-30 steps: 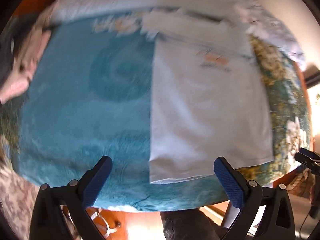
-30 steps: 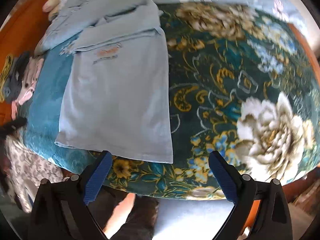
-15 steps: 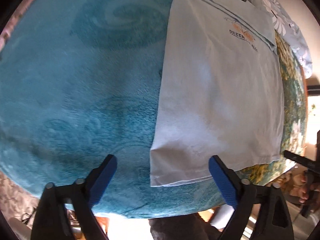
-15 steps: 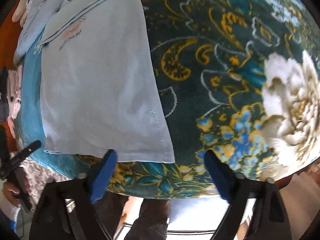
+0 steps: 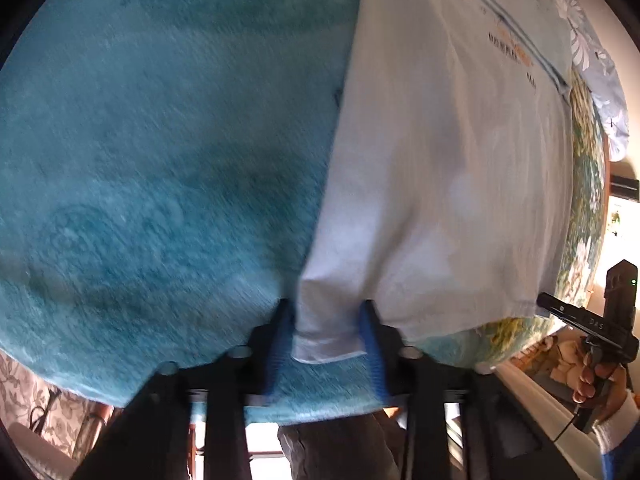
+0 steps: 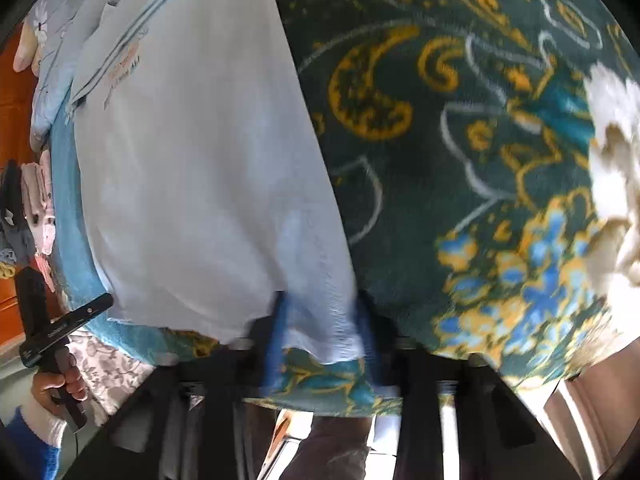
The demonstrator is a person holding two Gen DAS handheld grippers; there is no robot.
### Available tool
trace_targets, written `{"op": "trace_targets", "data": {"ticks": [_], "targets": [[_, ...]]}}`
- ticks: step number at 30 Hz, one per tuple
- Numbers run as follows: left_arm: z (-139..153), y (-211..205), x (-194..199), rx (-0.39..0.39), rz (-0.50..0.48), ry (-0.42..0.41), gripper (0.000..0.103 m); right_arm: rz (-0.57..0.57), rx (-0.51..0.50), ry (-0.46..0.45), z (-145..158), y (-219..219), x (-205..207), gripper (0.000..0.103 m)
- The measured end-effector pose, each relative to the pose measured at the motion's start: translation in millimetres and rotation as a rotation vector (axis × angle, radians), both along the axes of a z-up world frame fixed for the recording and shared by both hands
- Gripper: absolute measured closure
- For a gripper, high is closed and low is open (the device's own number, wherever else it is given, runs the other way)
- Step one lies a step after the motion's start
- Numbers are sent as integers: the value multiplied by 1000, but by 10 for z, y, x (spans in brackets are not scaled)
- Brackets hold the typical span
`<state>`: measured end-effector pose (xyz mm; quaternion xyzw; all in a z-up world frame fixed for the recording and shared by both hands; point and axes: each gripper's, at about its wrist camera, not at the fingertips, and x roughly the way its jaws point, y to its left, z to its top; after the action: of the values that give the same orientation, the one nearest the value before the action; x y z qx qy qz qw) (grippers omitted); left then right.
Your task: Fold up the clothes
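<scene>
Bed: teal blanket [image 5: 160, 160] under pale blue shirt [image 5: 440, 160].
Jaws: left gripper [image 5: 326, 340] and right gripper [image 6: 320, 340] closing on hem corners, 6 o'clock.
Risk: you may pinch blanket too.

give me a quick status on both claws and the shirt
Left claw closing on shirt's near-left hem corner. Right claw closing on near-right corner. Shirt half-folded on bedspread. Nothing in the way.

The left gripper [image 5: 326, 332] is closing its blue jaws on the near corner of the pale blue shirt [image 5: 440, 168], which is lying across a fuzzy teal blanket [image 5: 160, 152].
</scene>
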<state>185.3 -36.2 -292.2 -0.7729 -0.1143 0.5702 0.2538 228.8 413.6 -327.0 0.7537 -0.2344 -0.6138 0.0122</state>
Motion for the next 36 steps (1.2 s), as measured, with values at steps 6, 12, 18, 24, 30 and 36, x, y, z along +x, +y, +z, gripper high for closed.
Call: {"op": "trace_targets", "data": {"ticks": [6,12,18,24,30,36], "targets": [[130,8,32,14,42,-49,96,-36,-31,-17,118,27,3,98],[599,-192,-410,180,220,3,96,-135,-135,79,536,279,-217,98],[921,-83,-1339,253,306,118,96,-297,-272,234,879,639,-965,98],[1070,183,-2373,254,298,228,96,-331,-333,327,1039,664,-2044,98],[893,367,-3203,199,299,240,96,-313,-306,309,916,647,-2971,98],[560,425,-3651,197,376,184,96,-309,-262,287,679,539,-3545,95]]}}
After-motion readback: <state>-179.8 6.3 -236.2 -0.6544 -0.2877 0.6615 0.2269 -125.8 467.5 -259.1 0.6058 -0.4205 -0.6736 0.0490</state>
